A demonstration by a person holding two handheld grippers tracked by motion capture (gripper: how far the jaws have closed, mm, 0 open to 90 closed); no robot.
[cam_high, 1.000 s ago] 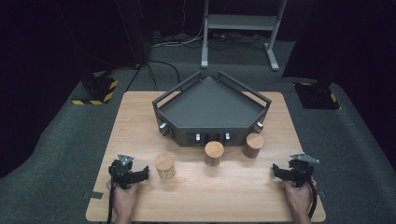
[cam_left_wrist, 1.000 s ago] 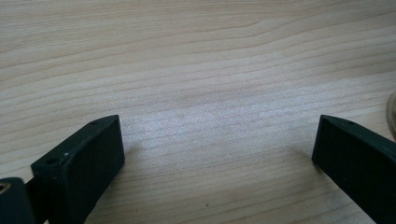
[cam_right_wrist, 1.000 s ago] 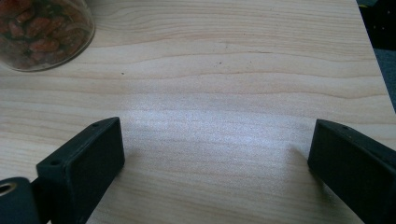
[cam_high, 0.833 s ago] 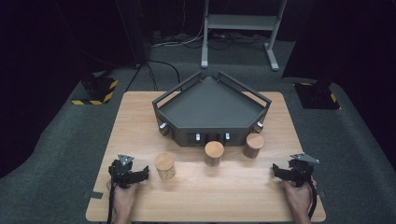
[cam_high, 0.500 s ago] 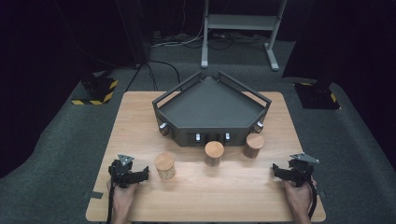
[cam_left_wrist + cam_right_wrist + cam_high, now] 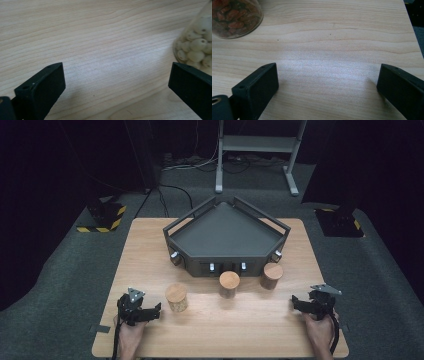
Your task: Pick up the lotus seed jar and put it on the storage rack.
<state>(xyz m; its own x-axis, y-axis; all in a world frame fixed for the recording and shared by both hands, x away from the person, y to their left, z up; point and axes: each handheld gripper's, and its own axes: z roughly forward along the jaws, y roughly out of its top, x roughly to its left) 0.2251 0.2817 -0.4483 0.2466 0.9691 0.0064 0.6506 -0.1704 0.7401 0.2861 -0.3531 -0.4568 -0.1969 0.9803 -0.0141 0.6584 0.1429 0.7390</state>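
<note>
Three glass jars with round wooden lids stand in a row in front of a dark five-sided tray [image 6: 227,237]: a left jar [image 6: 176,297], a middle jar [image 6: 229,284] and a right jar [image 6: 272,275]. My left gripper [image 6: 153,311] rests on the table near the front left, open, just left of the left jar. In the left gripper view its jaws [image 6: 116,75] stand wide over bare wood, and the jar of pale round pieces [image 6: 197,42] is at the right edge. My right gripper [image 6: 297,303] lies at the front right, open [image 6: 327,75]. A jar of reddish-brown pieces [image 6: 234,17] sits at the upper left of its view.
The wooden table [image 6: 150,250] stands on grey carpet. The tray has raised rails and small knobs [image 6: 212,267] along its front wall. A metal stand [image 6: 255,145] and cables lie on the floor behind the table. Yellow-black striped bases [image 6: 102,217] sit beside it.
</note>
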